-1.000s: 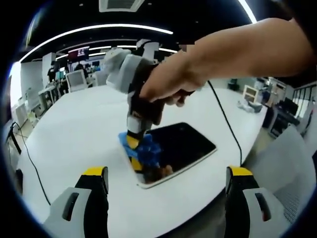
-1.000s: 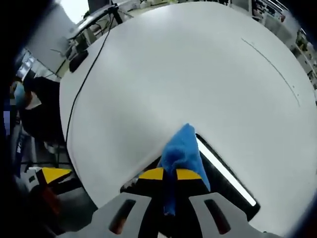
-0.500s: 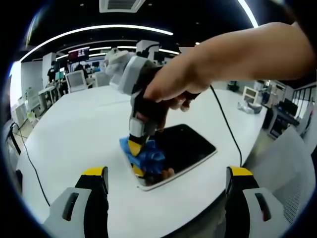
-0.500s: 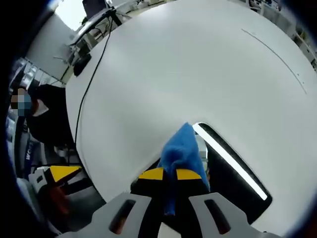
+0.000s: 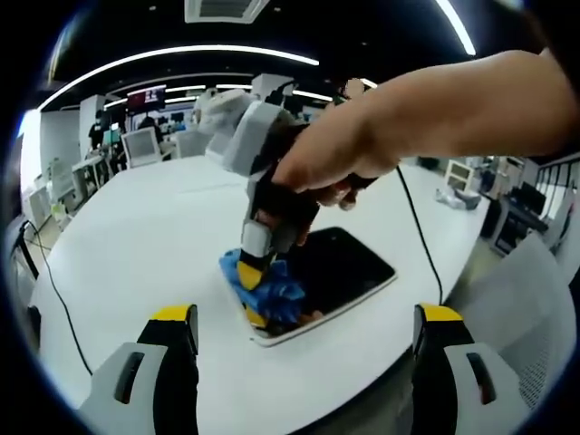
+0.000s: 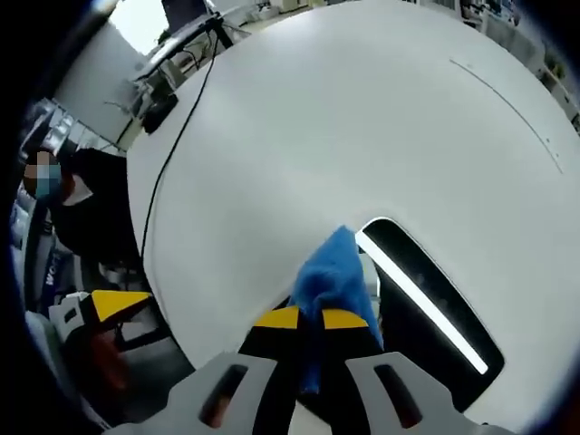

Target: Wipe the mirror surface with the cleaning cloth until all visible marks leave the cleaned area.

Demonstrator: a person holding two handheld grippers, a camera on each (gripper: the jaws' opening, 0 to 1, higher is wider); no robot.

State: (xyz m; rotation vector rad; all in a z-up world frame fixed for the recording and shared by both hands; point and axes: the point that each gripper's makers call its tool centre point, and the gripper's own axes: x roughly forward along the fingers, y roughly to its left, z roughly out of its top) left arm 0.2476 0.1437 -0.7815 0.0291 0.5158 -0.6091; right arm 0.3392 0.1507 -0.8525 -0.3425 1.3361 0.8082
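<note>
A dark rectangular mirror (image 5: 349,265) with a white rim lies flat on the white table (image 5: 136,236). A blue cleaning cloth (image 5: 270,292) is pressed onto the mirror's left end by my right gripper (image 5: 248,269), which a hand holds from above, shut on the cloth. In the right gripper view the cloth (image 6: 332,272) sticks out between the shut yellow-tipped jaws of the right gripper (image 6: 313,319), and the mirror (image 6: 426,313) reflects a bright ceiling light strip. My left gripper (image 5: 306,317) hangs open in front of the table, short of the mirror, holding nothing.
A black cable (image 5: 415,222) runs from the right gripper over the table's right side. Another cable (image 5: 54,290) trails at the left edge. Desks, monitors and chairs stand behind the table. The left gripper (image 6: 107,306) and a person sit at the table's edge.
The right gripper has slid the cloth a little along the mirror's left end and leaned further over. The left gripper has stayed where it was.
</note>
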